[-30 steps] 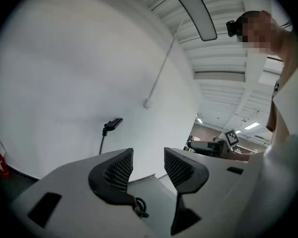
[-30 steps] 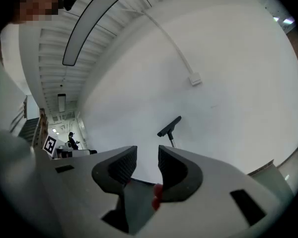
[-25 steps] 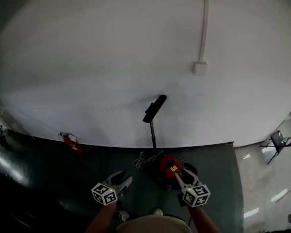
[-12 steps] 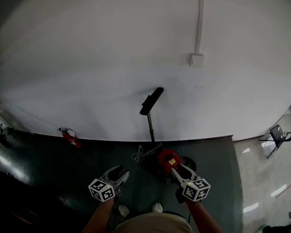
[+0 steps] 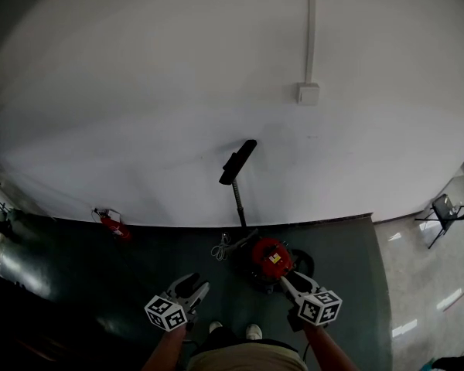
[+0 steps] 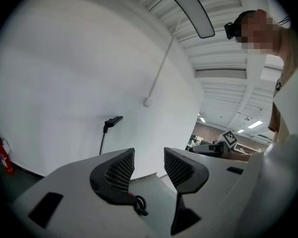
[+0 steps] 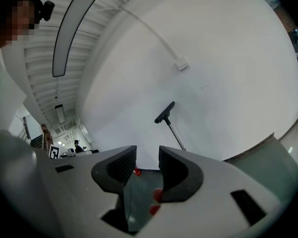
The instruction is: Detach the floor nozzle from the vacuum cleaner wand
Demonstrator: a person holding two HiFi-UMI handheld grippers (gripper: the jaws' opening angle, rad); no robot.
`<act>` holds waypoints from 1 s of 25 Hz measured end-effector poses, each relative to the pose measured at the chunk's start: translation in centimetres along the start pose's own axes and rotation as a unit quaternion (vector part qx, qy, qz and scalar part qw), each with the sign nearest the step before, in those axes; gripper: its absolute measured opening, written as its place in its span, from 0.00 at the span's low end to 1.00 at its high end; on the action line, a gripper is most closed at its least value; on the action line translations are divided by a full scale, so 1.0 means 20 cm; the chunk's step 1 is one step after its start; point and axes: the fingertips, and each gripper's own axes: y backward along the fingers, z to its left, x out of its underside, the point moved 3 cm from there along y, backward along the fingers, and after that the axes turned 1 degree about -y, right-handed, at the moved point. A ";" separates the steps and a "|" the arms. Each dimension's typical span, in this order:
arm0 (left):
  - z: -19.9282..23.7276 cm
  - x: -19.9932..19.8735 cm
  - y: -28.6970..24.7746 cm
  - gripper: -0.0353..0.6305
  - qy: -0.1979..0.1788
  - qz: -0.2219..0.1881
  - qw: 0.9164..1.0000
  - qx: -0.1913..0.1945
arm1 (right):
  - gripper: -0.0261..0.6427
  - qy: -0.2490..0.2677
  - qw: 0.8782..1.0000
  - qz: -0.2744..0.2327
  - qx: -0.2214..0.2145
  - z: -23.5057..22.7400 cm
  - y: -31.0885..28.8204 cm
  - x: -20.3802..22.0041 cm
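Low in front of you, your left gripper [image 5: 195,286] has its jaws apart and your right gripper [image 5: 283,280] has them drawn almost together; the 2 are empty. Just beyond sits the red canister [image 5: 269,257]. The wand [image 5: 239,204] stands against the wall [image 5: 139,91], well apart from you, floor nozzle [image 5: 237,161] at its top. Expect light, rigid plastic on a stiff tube: clamp the wand with 1 gripper, the nozzle's neck with the other. No open container shows.
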 end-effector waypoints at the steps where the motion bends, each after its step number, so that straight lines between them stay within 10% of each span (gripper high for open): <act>1: 0.00 0.01 0.00 0.34 0.004 0.000 1.000 0.000 | 0.25 -0.003 1.000 0.002 0.002 -0.01 0.01 0.01; 25: 0.56 -0.18 -0.22 0.32 0.005 0.006 1.000 0.014 | 0.25 -0.066 0.998 -0.020 0.012 -0.04 -0.43 -0.14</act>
